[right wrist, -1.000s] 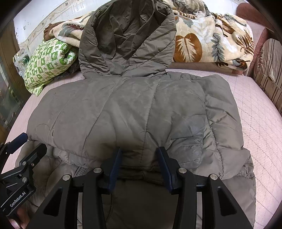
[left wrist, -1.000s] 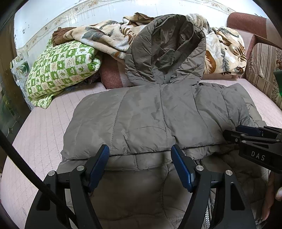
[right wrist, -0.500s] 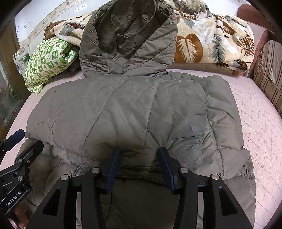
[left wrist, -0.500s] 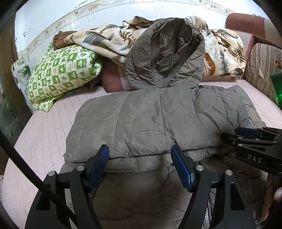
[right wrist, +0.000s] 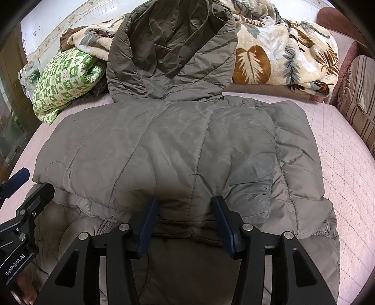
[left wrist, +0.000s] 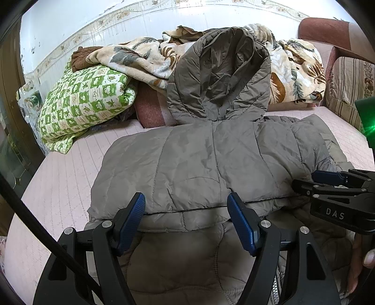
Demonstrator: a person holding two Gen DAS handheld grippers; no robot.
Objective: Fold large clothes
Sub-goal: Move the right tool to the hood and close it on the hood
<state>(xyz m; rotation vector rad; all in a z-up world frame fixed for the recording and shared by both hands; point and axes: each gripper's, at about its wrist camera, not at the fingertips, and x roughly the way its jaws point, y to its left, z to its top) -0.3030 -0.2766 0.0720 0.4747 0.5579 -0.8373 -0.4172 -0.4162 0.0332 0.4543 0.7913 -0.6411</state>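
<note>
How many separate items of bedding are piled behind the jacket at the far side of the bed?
3 visible: a green checked quilt at far left, a leaf-print blanket spread behind the hood, and a brown cloth on top at left. More may lie hidden behind the hood.

A bed in a bright room

The bed (left wrist: pixel 70 178) has a pink cover with sewn lines. At the far side a white wall (left wrist: pixel 93 21) has a band of small flowers along it. A green and white pillow (left wrist: pixel 82 103) lies far on the left. Next to it is a big blanket (right wrist: pixel 281 54) with brown leaves, all in a heap. A striped cushion (right wrist: pixel 358 93) leans on the far right, by a dark red headboard (left wrist: pixel 325 30). A dark wooden frame (left wrist: pixel 9 93) stands on the left. Daylight fills the room.
</note>
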